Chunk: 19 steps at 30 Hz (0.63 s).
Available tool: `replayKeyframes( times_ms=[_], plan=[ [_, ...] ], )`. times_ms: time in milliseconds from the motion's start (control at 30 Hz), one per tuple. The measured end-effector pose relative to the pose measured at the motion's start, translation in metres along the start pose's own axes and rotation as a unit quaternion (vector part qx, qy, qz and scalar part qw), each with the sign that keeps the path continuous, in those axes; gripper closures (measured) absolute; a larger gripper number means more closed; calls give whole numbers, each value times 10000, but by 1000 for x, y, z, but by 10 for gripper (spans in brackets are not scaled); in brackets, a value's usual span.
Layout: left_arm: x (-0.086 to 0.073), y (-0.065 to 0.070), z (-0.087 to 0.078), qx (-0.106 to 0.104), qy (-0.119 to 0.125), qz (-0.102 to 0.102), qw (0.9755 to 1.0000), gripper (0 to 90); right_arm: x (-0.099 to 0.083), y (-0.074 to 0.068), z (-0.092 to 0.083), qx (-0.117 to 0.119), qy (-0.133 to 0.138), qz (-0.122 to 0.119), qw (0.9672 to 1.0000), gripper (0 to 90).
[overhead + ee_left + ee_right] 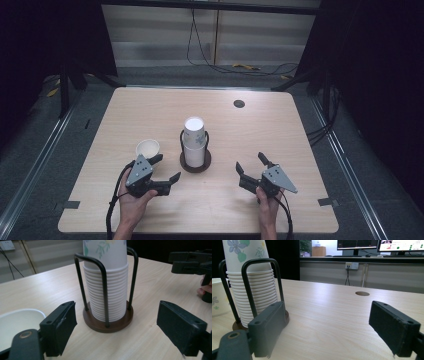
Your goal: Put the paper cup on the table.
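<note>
A stack of white paper cups (194,140) stands upside down in a black wire holder with a round brown base (195,163) at the table's middle. A single flower-printed cup (148,148) stands upright just left of it. My left gripper (165,168) lies low beside that cup, open, its jaws aimed toward the holder. In the left gripper view the stack (107,287) rises beyond the left gripper (117,315), and the loose cup (15,325) sits outside the left jaw. My right gripper (250,163) rests open right of the holder, nothing between its jaws (327,317).
The light wooden table (280,130) has a round cable hole (239,104) near its far edge. Dark curtains and floor cables surround the table. In the left gripper view the right gripper (190,263) shows at the upper right.
</note>
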<state>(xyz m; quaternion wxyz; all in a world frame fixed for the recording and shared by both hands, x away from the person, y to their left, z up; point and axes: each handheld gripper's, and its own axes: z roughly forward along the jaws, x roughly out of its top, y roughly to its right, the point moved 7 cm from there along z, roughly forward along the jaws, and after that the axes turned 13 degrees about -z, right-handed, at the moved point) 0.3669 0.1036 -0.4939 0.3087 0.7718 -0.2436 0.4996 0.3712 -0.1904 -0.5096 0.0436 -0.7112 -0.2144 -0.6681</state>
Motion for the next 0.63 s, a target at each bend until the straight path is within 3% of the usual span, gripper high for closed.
replayKeyframes(
  times_ms=[100, 300, 367, 433, 500, 633],
  plan=[
    [-12, 2, 4, -29, -95, 14, 9999, 158, 0, 0, 0, 1, 7, 9, 10000, 131],
    [-27, -2, 8, 97, -22, -48, 9999, 161, 0, 0, 0, -4, 14, 14, 10000, 131],
    [-31, -2, 10, 17, -47, -119, 9999, 161, 0, 0, 0, 1, 9, 17, 10000, 131],
    [-35, -3, 11, 133, -122, -8, 9998, 159, 0, 0, -1, -3, 11, 20, 10000, 131],
    [-33, -2, 10, 86, 30, -55, 9999, 161, 0, 0, -1, -1, 14, 15, 10000, 131],
    [-33, -3, 10, 139, 26, -100, 9999, 162, 0, 0, 0, 8, 27, 1, 10000, 131]
  ],
)
